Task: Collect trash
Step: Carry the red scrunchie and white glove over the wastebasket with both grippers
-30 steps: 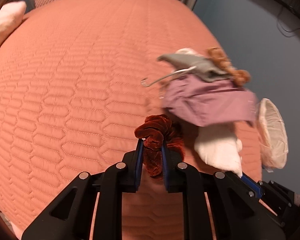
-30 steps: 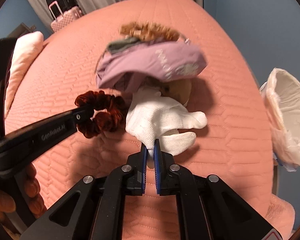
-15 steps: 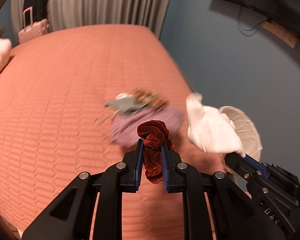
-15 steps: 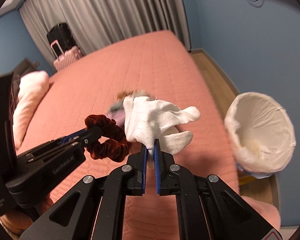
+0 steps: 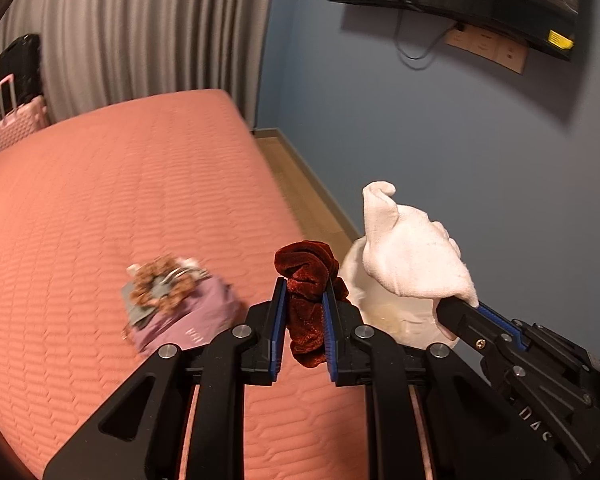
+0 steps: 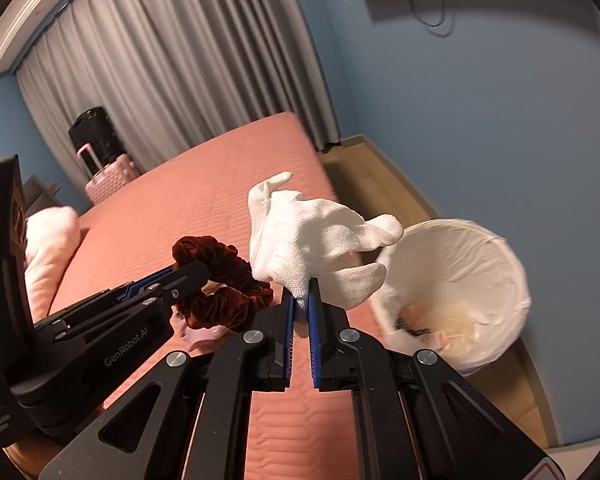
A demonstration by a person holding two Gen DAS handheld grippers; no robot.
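Pinching a maroon scrunchie, the left gripper hangs beside the right gripper, its jaws clamped on a white glove near the lined bin.

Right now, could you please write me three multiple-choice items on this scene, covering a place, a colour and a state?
1. Where does the lined bin stand?
A. On the bed
B. On the floor beside the bed
C. On the suitcase

2. What colour is the scrunchie?
A. Dark red-brown
B. Green
C. Yellow

3. How does the right gripper stand?
A. Wide open, empty
B. Shut on the white glove
C. Shut on the scrunchie

Answers:
1 B, since the bin sits on the wooden floor past the bed edge.
2 A, as seen between the jaws of the left gripper.
3 B, since the white glove is pinched between its jaws.
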